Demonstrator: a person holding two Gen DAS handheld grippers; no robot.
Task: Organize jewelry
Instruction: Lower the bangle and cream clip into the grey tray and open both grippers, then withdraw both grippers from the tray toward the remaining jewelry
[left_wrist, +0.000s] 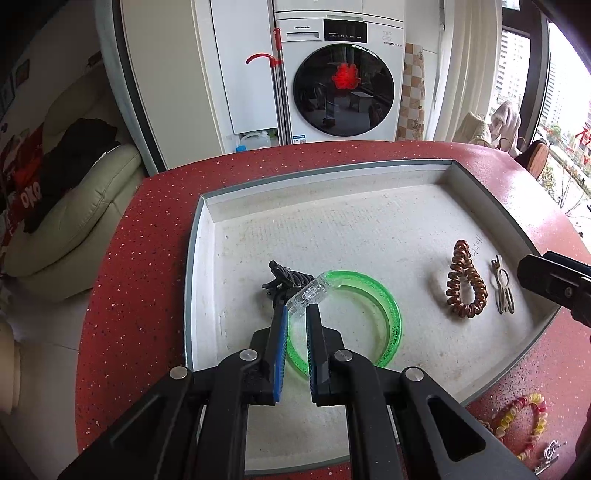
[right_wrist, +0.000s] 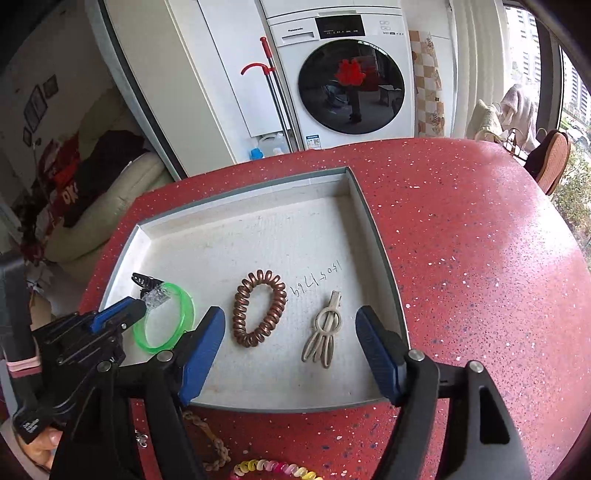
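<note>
Left gripper (left_wrist: 297, 308) clamps clear clip (left_wrist: 308, 293); right gripper (right_wrist: 290, 325) spread, empty; tray (right_wrist: 258, 188) holds green bangle (left_wrist: 384, 295), brown coil tie (right_wrist: 259, 308), beige clip (right_wrist: 323, 336).

Green bangle (left_wrist: 373, 317), copper coil hair tie (right_wrist: 259, 308), beige clip (right_wrist: 323, 334), red speckled table (right_wrist: 461, 258)

Both cameras ride on hand-held grippers and look steeply down and forward along their own fingers, close above a white tray (left_wrist: 207, 236) on a red speckled table (left_wrist: 122, 280). The left wrist view sits over the tray's left part; the right wrist view hangs over its right part. They share the tray floor, the green bangle (left_wrist: 384, 314), the brown spiral hair tie (right_wrist: 258, 308), the beige clip (right_wrist: 325, 332), and a washing machine (right_wrist: 347, 85) behind.
</note>
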